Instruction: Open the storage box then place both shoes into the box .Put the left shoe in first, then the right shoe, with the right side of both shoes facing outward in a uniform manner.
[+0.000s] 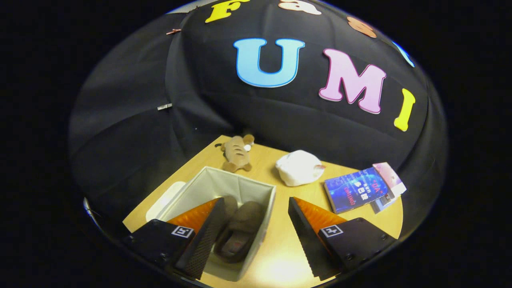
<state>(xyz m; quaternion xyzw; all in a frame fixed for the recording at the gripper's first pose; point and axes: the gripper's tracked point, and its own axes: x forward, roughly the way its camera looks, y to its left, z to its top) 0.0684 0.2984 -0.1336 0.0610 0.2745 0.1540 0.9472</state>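
The claw (250, 240) hangs above the tabletop (280, 256) with its two fingers spread wide, holding nothing and touching nothing. Its left finger (200, 244) sits over the open top of the storage box (256, 200), while the right finger (308, 240) is over bare wood just beside the box's right wall.

The storage box is a pale fabric cube with its top open. Inside it lie two brown shoes (238, 228), side by side and close together, their dark insoles showing; the left finger covers part of the nearer one. Which way their sides face I cannot tell from this angle. Against the box's left wall, on the tabletop, lies a flat pale lid (164, 200).

Beyond the fingers and to the right, a blue booklet (356, 192) lies flat with a pinkish card (390, 178) tucked at its far edge. Farther back, ahead of the gap between the fingers, rests a crumpled white bundle (300, 168). Just behind the box, near the far edge of the tabletop, lies a small brown plush toy (238, 154). Behind everything hangs the black cloth wall (140, 132) of the booth.
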